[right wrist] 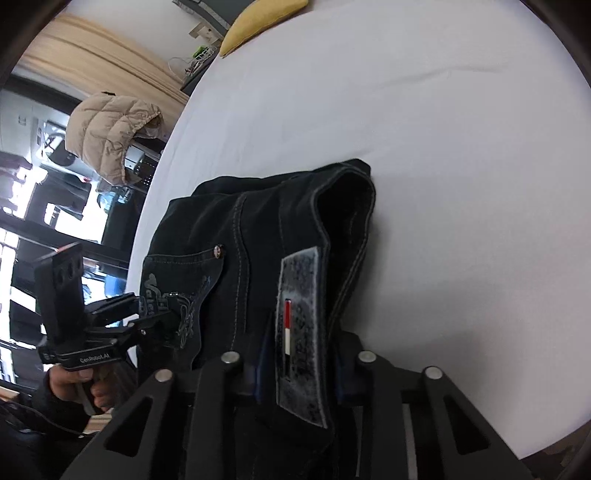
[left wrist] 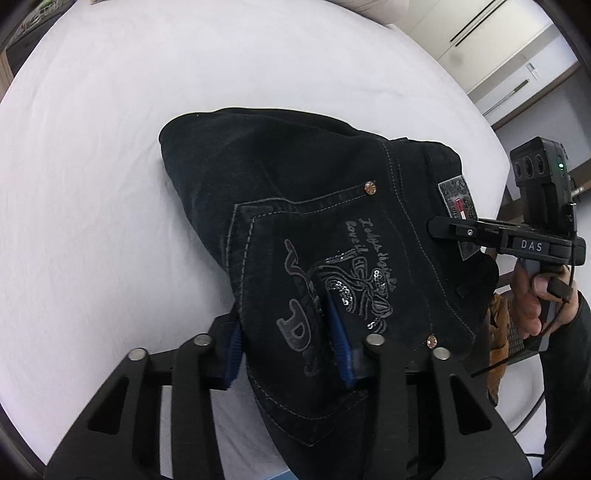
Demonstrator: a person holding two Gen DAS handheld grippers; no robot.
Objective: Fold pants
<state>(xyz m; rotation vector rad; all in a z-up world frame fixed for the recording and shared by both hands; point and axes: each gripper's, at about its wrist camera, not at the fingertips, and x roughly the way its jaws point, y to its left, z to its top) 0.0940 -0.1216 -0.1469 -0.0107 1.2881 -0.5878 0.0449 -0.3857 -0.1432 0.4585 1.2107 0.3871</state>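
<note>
Dark blue jeans [left wrist: 295, 177] lie folded in a thick bundle on a white bed [left wrist: 110, 147]. My left gripper [left wrist: 288, 343] is shut on the back-pocket part, its blue pads [left wrist: 341, 332] pinching the embroidered denim. In the left wrist view my right gripper [left wrist: 439, 226] reaches in from the right at the waistband, by the grey label patch [left wrist: 458, 199]. The right wrist view shows the right gripper [right wrist: 301, 369] shut on the waistband of the jeans [right wrist: 229, 229], with the label patch [right wrist: 299, 295] between its jaws. The left gripper [right wrist: 159, 319] grips the pocket edge at the left.
The bed sheet [right wrist: 443, 147] spreads wide beyond the jeans. A yellow pillow [right wrist: 266, 18] lies at its far end. A beige puffer jacket [right wrist: 110, 133] hangs beside the bed. A person's hands [left wrist: 535, 295] [right wrist: 74, 384] hold the gripper handles. White cabinets [left wrist: 498, 55] stand behind.
</note>
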